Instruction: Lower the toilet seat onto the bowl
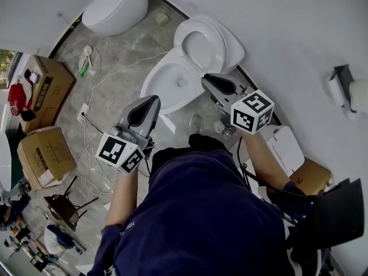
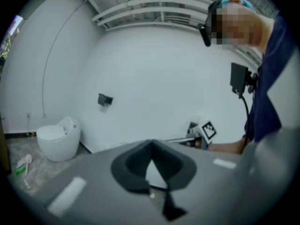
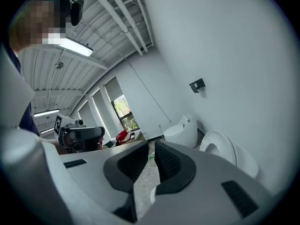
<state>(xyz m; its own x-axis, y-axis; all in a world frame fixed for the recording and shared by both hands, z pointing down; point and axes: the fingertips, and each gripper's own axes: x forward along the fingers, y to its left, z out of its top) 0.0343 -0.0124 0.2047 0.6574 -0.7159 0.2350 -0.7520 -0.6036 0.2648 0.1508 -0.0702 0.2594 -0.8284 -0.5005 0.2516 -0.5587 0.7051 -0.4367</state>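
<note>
In the head view a white toilet bowl (image 1: 170, 84) stands against the wall, its seat (image 1: 202, 46) raised upright with the lid (image 1: 233, 48) behind it. My right gripper (image 1: 207, 79) hovers just in front of the seat's right side, jaws together and empty. My left gripper (image 1: 153, 100) is lower left, over the bowl's near rim, also shut and empty. The right gripper view shows the raised seat (image 3: 220, 146) off to the right of its closed jaws (image 3: 151, 144). The left gripper view faces the bare wall past its closed jaws (image 2: 151, 142).
A second white toilet (image 1: 115, 4) stands at the back left. Cardboard boxes (image 1: 49, 85) and cables (image 1: 92, 131) lie on the tiled floor to the left. A white unit (image 1: 284, 145) sits on the right, and a paper holder (image 1: 339, 82) hangs on the wall.
</note>
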